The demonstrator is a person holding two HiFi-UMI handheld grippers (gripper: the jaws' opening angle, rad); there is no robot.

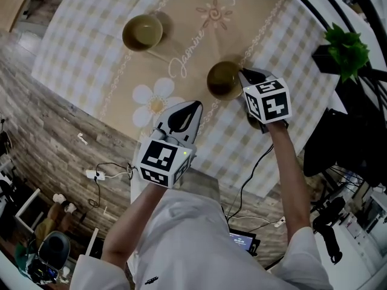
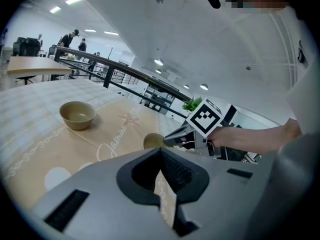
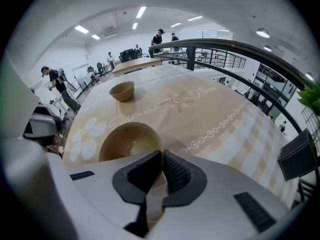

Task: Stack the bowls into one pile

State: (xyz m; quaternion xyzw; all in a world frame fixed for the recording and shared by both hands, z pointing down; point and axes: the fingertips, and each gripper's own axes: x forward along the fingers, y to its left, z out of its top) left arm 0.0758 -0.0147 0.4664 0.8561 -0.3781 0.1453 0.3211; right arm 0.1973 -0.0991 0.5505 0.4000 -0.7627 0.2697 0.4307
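1. The right gripper (image 1: 241, 72) is held out ahead on a nearly straight forearm, at the right-hand edge of the near bowl (image 1: 222, 80).
2. In the right gripper view, the jaws are seen clamped on the near bowl's rim, one inside the wall and one outside.
3. The near bowl is found mid-table on the flowered tablecloth (image 1: 181, 17). Whether it is lifted off the cloth cannot be told.
4. The far bowl (image 1: 143, 32) is seen upright on the cloth, well apart from the near bowl, up and to the left.
5. The left gripper (image 1: 196, 104) is kept nearer the body on a bent elbow, pointed forward over the table edge.
6. Its jaws are drawn together at the tips with nothing held between them.
7. A potted plant (image 1: 346, 50) is noted beyond the table's right edge.
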